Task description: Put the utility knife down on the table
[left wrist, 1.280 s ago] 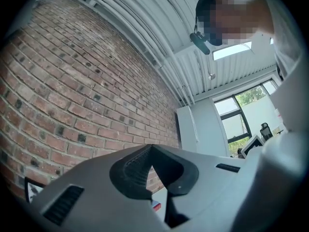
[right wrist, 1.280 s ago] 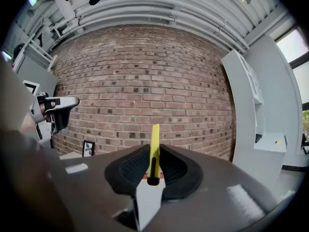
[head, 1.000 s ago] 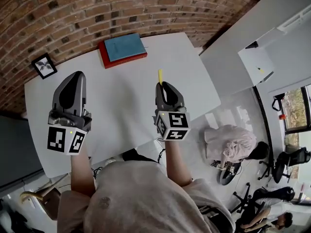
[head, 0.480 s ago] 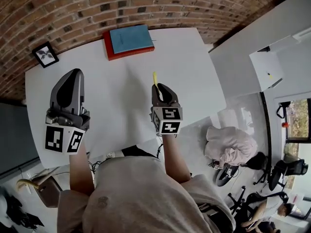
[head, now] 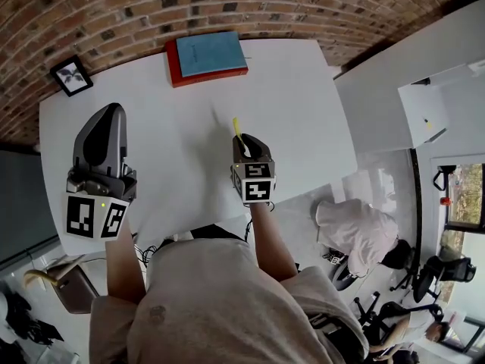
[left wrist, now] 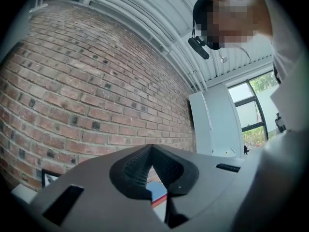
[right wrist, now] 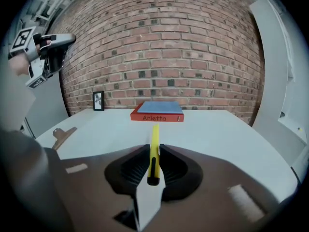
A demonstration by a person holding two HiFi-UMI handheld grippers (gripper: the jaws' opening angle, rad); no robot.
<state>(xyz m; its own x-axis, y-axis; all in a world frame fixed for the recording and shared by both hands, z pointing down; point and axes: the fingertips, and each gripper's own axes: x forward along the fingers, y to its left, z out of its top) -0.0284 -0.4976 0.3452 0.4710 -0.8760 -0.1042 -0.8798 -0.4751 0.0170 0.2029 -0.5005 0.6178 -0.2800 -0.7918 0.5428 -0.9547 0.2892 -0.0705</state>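
A thin yellow utility knife (right wrist: 154, 149) sticks forward out of my right gripper (right wrist: 153, 151), whose jaws are shut on its rear end. In the head view the utility knife (head: 237, 129) points away over the middle of the white table (head: 303, 105), with the right gripper (head: 242, 141) low above the tabletop. My left gripper (head: 106, 123) is raised at the left over the table's near left part; in the left gripper view its jaws meet at the tip with nothing between them (left wrist: 151, 148).
A blue book on a red book (head: 208, 56) lies at the table's far edge by the brick wall. A small framed picture (head: 72, 77) sits at the far left corner. A clipboard clip (right wrist: 63, 135) lies at the left in the right gripper view. A person (head: 360, 230) is crouched on the floor at the right.
The right gripper with the knife has moved left and lower toward the table. The left gripper has held about still.
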